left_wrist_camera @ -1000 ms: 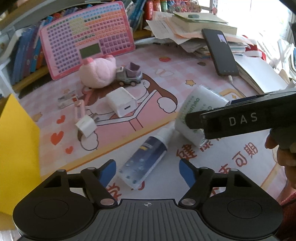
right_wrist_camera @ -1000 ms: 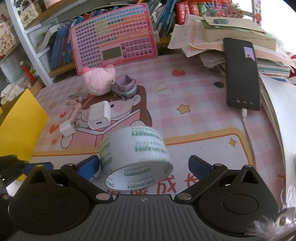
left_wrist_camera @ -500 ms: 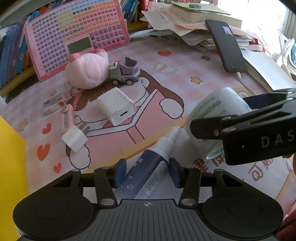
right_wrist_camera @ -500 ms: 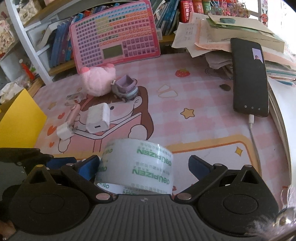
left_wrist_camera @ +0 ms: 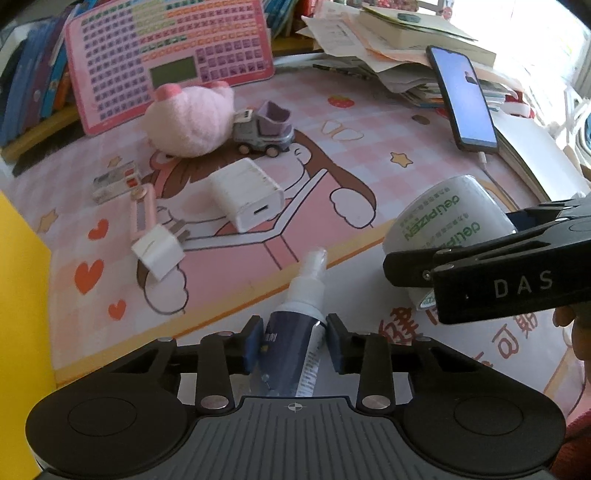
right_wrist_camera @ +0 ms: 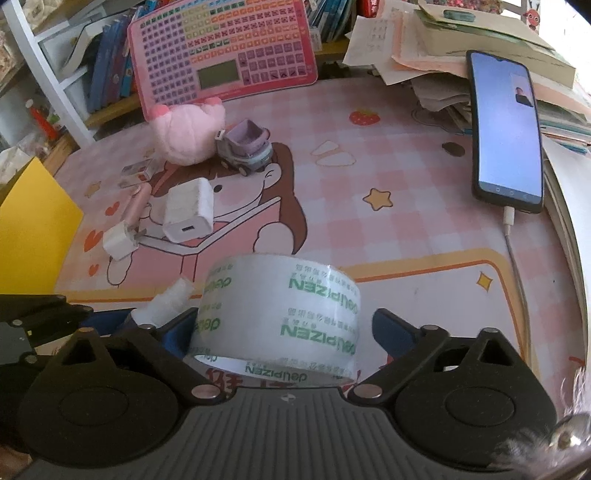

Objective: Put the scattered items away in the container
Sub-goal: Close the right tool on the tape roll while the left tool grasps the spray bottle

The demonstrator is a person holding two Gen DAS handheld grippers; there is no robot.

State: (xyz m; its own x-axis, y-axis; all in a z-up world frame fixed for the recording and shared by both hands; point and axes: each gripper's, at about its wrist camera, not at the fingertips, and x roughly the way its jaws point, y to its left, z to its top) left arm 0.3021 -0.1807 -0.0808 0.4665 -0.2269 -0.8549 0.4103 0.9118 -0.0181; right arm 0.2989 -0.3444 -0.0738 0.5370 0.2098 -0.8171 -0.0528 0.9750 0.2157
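Note:
My left gripper [left_wrist_camera: 293,341] is shut on a dark blue spray bottle [left_wrist_camera: 295,332] with a white nozzle, low over the mat. My right gripper [right_wrist_camera: 282,328] is open, its blue pads on either side of a clear tape roll [right_wrist_camera: 280,314] with green print; a gap shows on the right side. The roll also shows in the left wrist view [left_wrist_camera: 447,225]. A yellow container wall [left_wrist_camera: 18,295] stands at the far left. Scattered on the pink mat: a large white charger [left_wrist_camera: 245,194], a small white plug [left_wrist_camera: 159,251], a pink plush [left_wrist_camera: 188,120], a toy truck [left_wrist_camera: 264,129].
A pink keyboard toy [left_wrist_camera: 166,55] leans at the back. A phone [left_wrist_camera: 465,99] on a cable rests against a stack of papers and books [left_wrist_camera: 388,33] at the back right. A pink stick [left_wrist_camera: 140,210] and small packet [left_wrist_camera: 114,181] lie left.
My left gripper moved forward over the spray bottle and closed on it. My right gripper moved in around the tape roll, which now sits deeper between its pads.

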